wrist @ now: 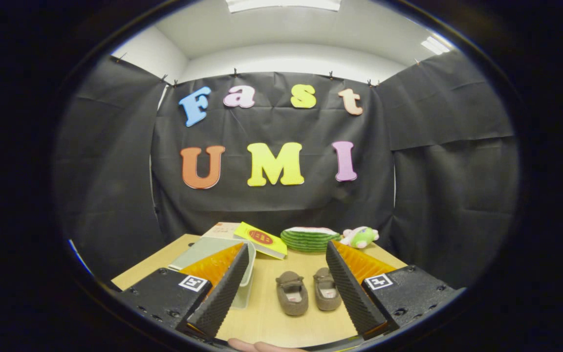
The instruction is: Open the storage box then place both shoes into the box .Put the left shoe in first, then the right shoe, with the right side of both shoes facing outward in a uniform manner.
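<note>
Two small brown slipper-like shoes stand side by side on the wooden table, toes pointing away: the left shoe and the right shoe. They lie between my fingers and a little ahead of them. My gripper is open and raised above the table, with nothing between its fingers. The translucent storage box with a pale lid sits left of the shoes, partly hidden behind my left finger; its lid lies flat on top.
Behind the box lie a yellow book and a pale carton. A green striped watermelon-slice cushion and a small pink and green plush toy rest at the table's far edge. Fingertips of a hand peek in below.
</note>
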